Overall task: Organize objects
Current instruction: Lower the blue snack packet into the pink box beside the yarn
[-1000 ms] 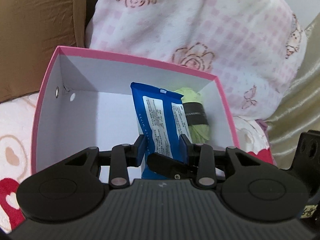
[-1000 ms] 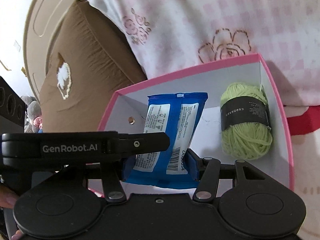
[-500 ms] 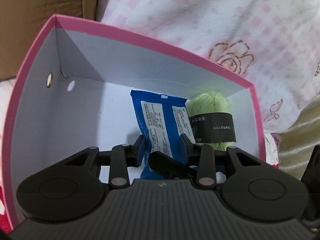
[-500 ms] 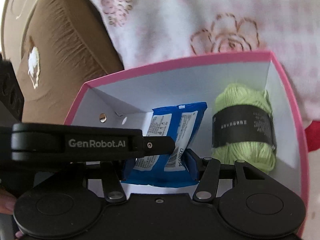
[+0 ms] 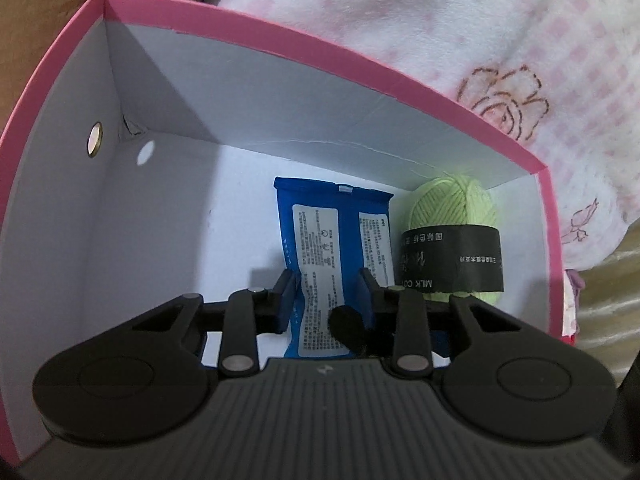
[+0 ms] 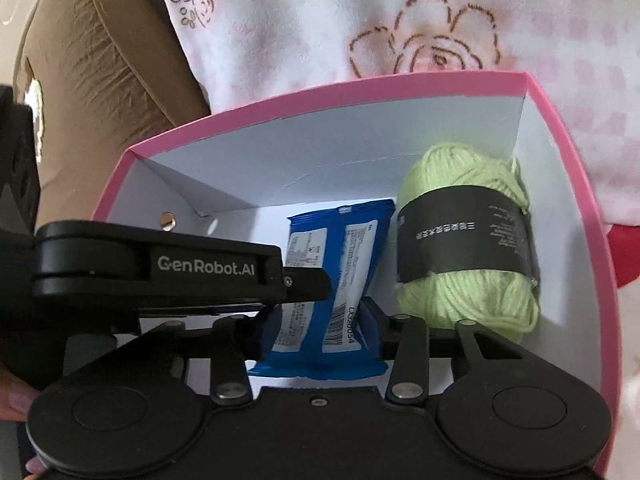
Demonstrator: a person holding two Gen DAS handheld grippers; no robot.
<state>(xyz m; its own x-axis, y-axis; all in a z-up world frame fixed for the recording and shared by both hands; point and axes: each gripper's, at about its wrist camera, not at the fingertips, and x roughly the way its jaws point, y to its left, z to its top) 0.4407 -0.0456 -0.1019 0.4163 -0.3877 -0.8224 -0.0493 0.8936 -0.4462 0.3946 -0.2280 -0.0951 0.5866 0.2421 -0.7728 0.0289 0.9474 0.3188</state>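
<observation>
A pink box with a white inside [image 5: 280,112] [image 6: 320,148] lies on the bed. In it are a blue packet [image 5: 320,240] [image 6: 344,248] and, to its right, a light-green yarn ball with a black band [image 5: 452,240] [image 6: 468,240]. My left gripper [image 5: 326,296] and my right gripper [image 6: 316,328] are both down in the box, each shut on the near end of the blue packet. The packet's far end rests on the box floor. The left gripper's body [image 6: 160,276] crosses the right wrist view.
A pink-and-white flowered blanket [image 5: 460,32] [image 6: 400,12] is piled behind the box. A brown cushion [image 6: 100,68] stands at the back left. A beige satin cloth [image 5: 608,312] lies to the right of the box.
Both grippers have moved forward and down into the box with the blue packet, which now lies lower beside the yarn. The jaws have stayed shut on it.
</observation>
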